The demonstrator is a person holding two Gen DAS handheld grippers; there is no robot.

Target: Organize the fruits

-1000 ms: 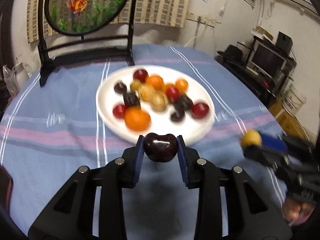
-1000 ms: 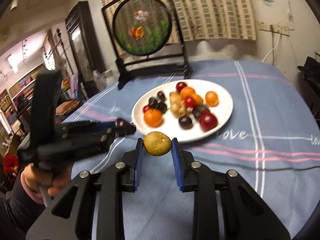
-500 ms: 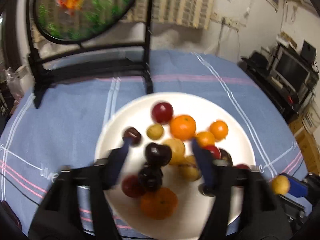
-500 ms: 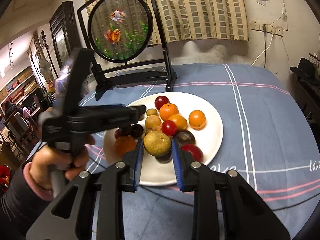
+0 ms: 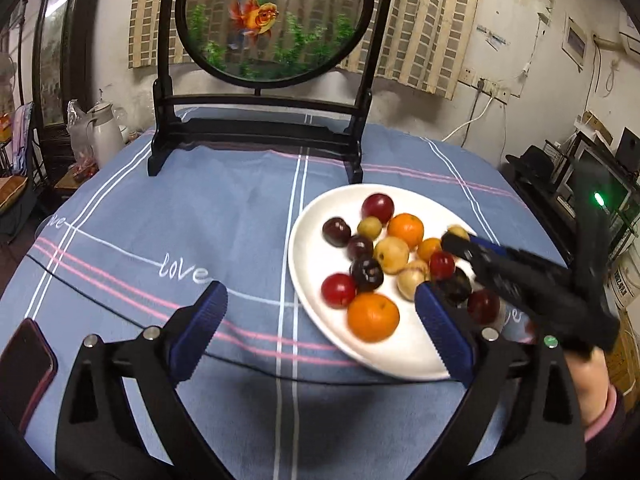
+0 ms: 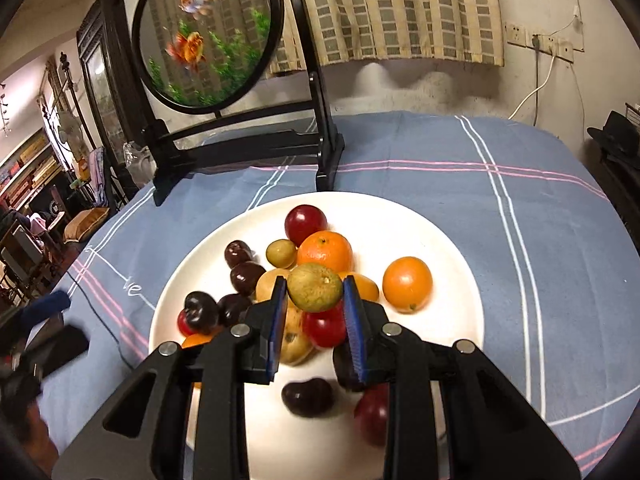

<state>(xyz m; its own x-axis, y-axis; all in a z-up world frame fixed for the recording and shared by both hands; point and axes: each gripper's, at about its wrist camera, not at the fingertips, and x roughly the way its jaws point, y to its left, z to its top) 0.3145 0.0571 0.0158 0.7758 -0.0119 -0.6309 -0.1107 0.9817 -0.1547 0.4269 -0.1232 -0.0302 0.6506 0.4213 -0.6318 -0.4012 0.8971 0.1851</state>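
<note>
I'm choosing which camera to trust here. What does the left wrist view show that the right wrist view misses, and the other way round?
Only the left wrist view shows the phone at the table edge and the left hand-held gripper open and empty. Only the right wrist view shows, up close, the right hand-held gripper shut on a greenish fruit above the pile. Both show the white plate of fruit on the blue tablecloth and the goldfish screen.
</note>
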